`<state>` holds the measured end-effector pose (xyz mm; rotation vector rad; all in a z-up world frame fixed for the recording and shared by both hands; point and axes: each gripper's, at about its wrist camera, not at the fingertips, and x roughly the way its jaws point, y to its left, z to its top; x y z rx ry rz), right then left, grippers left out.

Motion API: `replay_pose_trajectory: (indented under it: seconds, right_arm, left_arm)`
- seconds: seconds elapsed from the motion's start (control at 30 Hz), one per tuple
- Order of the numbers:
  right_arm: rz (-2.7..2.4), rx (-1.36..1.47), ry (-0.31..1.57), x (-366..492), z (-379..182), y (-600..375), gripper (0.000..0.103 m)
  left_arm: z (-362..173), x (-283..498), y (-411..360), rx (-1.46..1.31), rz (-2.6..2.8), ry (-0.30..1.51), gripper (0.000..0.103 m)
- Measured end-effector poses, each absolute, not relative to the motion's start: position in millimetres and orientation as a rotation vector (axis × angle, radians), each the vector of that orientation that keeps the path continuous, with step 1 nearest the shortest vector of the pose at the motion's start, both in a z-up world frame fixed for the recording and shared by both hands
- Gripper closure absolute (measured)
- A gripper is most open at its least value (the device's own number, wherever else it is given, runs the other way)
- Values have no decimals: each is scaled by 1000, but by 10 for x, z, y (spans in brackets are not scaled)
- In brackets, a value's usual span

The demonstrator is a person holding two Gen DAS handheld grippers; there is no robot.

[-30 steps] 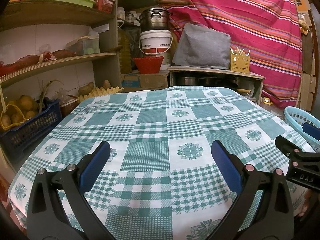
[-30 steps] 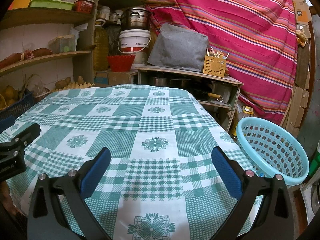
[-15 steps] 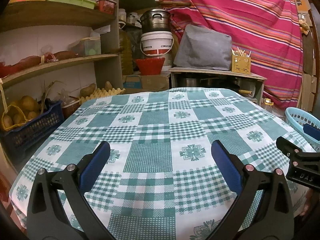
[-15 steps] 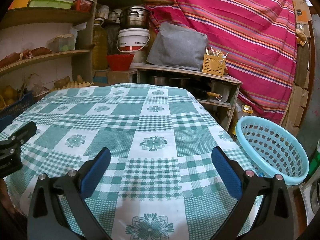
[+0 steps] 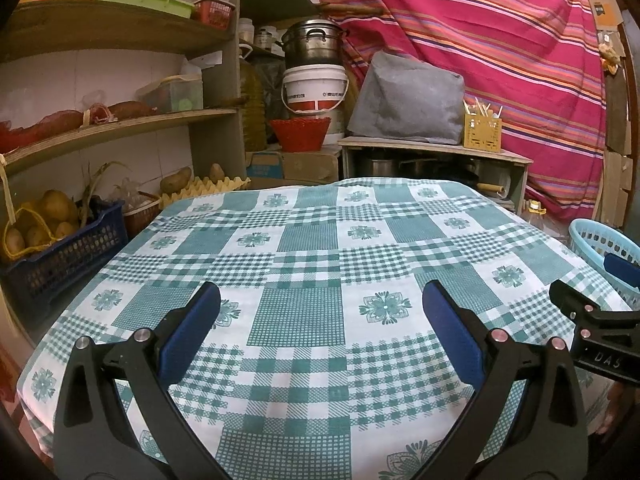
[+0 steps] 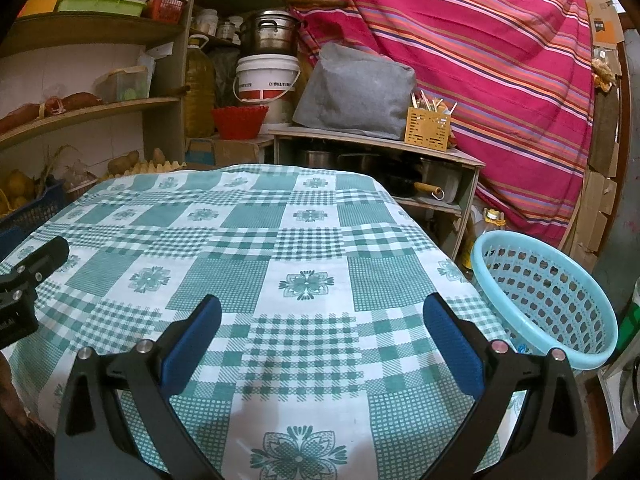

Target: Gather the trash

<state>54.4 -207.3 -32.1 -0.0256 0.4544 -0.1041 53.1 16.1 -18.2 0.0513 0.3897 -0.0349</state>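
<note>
Tablecloth (image 5: 304, 312) in green and white check covered the table that filled most of both views. Striped pink fabric (image 6: 460, 40) hung behind it, with wooden shelves (image 5: 120, 124) of stored goods on the left side. Beside the table's right edge, lower than its top, stood the light blue basket (image 6: 576, 344); its perforated wall was visible, but whether anything lay inside could not be told. No loose trash could be made out on the cloth. The left gripper (image 5: 320, 308) hovered over the near part of the table with its blue-padded jaws spread wide apart and nothing between them. The right gripper (image 6: 320, 316) hovered likewise near the right edge, jaws spread and holding nothing, the basket just beside its right finger.
</note>
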Motion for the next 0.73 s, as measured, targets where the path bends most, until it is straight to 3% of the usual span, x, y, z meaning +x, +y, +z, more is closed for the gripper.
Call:
replay_pose_trajectory:
  seconds: [0.73]
  right_arm:
    - [-105,-27,454,538,-348,-2121,5]
  left_arm:
    - [-134,502,112,30,-42,382,5]
